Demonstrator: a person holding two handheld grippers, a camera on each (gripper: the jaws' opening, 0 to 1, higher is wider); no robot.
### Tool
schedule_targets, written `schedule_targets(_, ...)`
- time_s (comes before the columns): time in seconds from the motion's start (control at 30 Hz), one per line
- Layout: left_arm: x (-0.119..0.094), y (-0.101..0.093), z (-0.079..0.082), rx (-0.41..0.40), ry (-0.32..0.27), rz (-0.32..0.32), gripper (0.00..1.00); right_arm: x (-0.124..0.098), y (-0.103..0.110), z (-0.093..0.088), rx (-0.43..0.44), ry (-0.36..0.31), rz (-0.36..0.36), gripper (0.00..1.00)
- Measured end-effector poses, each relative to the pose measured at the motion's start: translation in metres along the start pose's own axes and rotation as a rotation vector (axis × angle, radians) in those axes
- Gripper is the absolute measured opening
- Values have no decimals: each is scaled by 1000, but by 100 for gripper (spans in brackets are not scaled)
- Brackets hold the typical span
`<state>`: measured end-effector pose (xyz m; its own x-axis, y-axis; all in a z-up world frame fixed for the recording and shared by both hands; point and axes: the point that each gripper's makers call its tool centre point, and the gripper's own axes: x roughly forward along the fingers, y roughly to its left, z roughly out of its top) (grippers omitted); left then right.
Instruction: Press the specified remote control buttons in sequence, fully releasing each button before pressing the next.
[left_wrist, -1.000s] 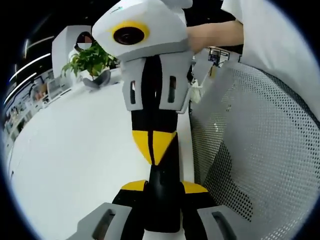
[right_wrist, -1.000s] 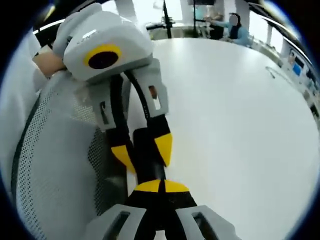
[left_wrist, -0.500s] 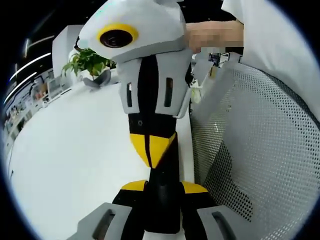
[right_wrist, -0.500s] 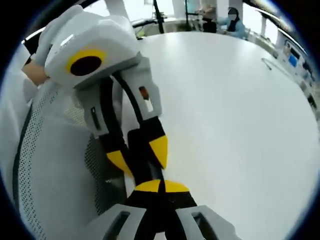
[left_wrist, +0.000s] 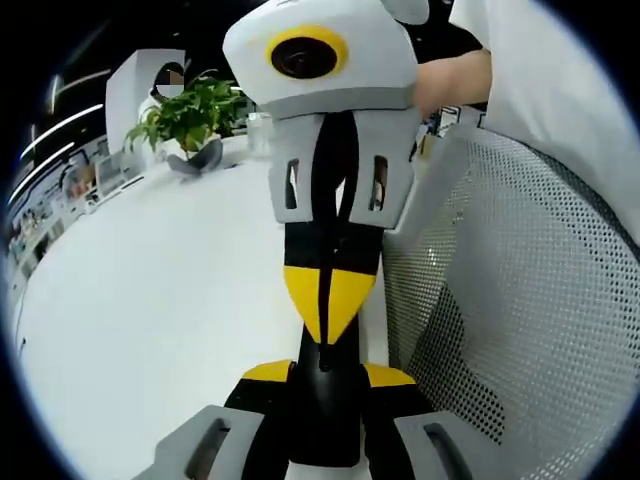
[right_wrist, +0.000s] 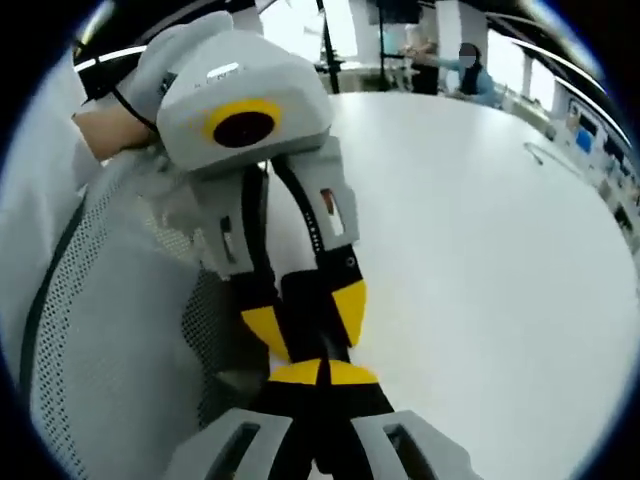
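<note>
Smooth matt white table; perforated grey mesh chair back.

surface: white table | on it: potted plant at far edge

White table, green plant, grey perforated chair; both grippers showing black, yellow and grey.

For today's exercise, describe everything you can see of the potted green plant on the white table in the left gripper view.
The potted plant stands far across the white table, near its far edge. It has a bushy spread of bright green leaves rising from a grey pot that looks tilted or angular. The pot rests on the tabletop; nothing else touches it. The right tongs rise beside it in the picture without reaching it. Finer detail is too small to tell.
</note>
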<state>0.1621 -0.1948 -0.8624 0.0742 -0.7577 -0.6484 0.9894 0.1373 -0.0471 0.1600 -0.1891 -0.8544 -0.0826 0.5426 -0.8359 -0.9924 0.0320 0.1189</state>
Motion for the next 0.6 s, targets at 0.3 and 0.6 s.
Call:
schedule_targets(0.3, 0, -1, 0, -9, -2, -4, 24, 3, 2, -1, -184, 76, -37, 0)
schedule_targets(0.6, 0, -2, 0, -12, -3, -4, 24, 4, 1, 0, -228, 32, -92, 0)
